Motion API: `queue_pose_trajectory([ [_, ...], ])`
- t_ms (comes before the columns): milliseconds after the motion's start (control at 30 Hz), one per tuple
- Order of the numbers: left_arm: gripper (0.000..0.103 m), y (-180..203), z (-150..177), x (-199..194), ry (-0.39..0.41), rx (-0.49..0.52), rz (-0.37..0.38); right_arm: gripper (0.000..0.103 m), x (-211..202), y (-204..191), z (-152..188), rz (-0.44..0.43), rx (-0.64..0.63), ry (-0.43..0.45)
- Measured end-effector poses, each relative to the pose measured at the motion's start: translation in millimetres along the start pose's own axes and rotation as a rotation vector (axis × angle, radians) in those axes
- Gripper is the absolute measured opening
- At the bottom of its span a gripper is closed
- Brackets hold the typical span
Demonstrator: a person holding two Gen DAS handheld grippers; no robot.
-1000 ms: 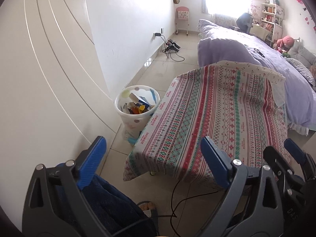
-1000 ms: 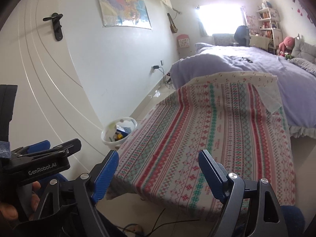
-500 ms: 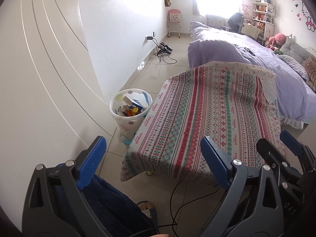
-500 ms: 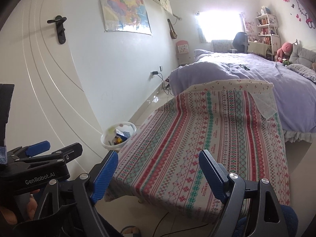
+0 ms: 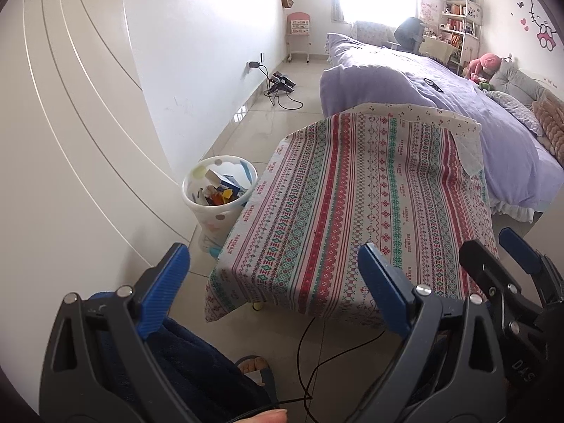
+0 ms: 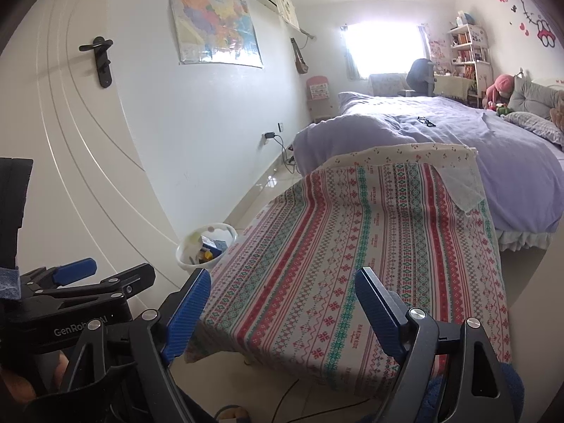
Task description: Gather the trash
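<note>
Left wrist view: left tongs point(image 5: 273, 275) were spread wide and empty, blue pads point(image 5: 164, 290) at 7 and 5 o'clock of frame. Right tongs point(image 5: 507, 252) poked in at 4 o'clock; the opening was hard to judge from here. Counter point(image 5: 356, 208) under a striped patterned cloth sat dead centre, top bare, no trash on it that I could see. White dotted trash bin point(image 5: 219, 190) stood on the floor at 9 o'clock of the counter, just beside its edge, already loaded with colourful wrappers and a box. Thin black cable point(image 5: 306, 349) ran across the floor at 6 o'clock. Purple bed point(image 5: 423, 105) lay beyond the counter at 1 o'clock. Writing: tiny repeated print on the cloth, not readable; "DAS" on the right tool body; Hello Kitty sticker point(image 5: 544, 24) at 2 o'clock with cut-off lettering.

Right wrist view: right tongs point(image 6: 282, 305) were wide and held nothing. Left tongs point(image 6: 90, 273) sat at 8 o'clock with "GenRob..AI" partly readable on the body. Bin showed at 8 o'clock of the counter, rim visible. Wall map point(image 6: 216, 30) at 11 o'clock, text too small. Shelf calendar read "25".

Step, by my judgement: collecting looked done or nearly so, with trash in the bin and nothing in either tool. The next move would call for scanning floor and counter for leftovers, else retreat.
</note>
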State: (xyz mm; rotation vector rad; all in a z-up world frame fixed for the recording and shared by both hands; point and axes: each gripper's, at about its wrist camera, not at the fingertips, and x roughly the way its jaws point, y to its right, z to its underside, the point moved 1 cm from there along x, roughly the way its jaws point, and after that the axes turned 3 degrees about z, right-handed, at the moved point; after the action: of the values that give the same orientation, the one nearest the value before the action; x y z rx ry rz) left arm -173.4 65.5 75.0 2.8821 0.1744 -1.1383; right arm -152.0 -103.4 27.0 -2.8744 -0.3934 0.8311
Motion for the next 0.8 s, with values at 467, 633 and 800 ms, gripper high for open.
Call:
queue_pose_trajectory([
  [467, 0.096, -2.5, 0.7, 3.3, -0.014, -0.007, 0.009, 0.085, 10.7, -4.3, 1.9, 0.007, 0.021, -0.02],
  [633, 0.096, -3.1, 2.2, 6.4, -0.029, -0.008, 0.013, 0.085, 13.8, -5.4, 2.5, 0.005, 0.023, -0.023],
  [800, 0.096, -1.8, 1.2, 7.6, -0.03, 0.0, 0.023, 0.085, 15.2, -5.1, 3.4, 0.007, 0.024, -0.027],
])
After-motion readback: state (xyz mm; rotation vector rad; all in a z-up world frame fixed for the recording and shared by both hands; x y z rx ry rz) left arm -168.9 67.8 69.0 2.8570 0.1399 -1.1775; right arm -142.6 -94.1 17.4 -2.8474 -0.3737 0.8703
